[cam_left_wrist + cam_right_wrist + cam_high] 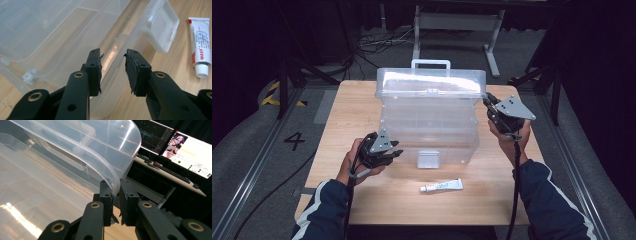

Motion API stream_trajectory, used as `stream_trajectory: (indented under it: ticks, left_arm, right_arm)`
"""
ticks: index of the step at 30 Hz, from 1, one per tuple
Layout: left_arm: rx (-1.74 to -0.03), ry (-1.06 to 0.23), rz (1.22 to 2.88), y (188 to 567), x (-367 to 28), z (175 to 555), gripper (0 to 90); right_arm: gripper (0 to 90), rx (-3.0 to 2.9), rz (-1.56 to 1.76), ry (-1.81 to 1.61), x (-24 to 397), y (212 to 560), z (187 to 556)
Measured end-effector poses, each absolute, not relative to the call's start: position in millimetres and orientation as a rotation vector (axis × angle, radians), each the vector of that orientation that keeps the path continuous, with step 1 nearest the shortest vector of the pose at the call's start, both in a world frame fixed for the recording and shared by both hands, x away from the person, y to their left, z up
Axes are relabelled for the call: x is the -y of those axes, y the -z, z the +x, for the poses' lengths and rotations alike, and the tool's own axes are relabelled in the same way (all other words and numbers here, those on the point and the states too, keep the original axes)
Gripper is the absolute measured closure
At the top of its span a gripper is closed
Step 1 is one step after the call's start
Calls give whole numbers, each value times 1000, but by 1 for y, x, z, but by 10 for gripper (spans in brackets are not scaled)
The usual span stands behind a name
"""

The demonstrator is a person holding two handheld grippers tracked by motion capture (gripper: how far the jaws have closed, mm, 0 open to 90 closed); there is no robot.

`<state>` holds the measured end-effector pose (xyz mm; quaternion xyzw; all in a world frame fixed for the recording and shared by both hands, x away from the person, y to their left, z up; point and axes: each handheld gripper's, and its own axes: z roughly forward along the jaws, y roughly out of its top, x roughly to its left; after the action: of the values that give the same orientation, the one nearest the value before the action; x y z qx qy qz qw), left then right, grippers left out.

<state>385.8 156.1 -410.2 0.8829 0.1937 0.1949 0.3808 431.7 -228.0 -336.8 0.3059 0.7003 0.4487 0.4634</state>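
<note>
Right gripper (115, 195) is pinching the raised lid (100, 147) of the clear plastic storage box (428, 125) at 12 o'clock, propping it open — left gripper (113, 71) gapes empty beside the box's front wall.

Wooden table (362, 107), clear plastic box (429, 117), white tube (442, 186)
</note>
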Motion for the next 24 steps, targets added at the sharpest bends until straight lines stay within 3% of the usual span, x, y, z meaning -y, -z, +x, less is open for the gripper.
stream_trajectory:
  ticks: [24]
  left_arm:
    - [-485,-474,2208,413,-161,387,666]
  right_arm:
    - [845,-1660,793,-1137,225,328,458]
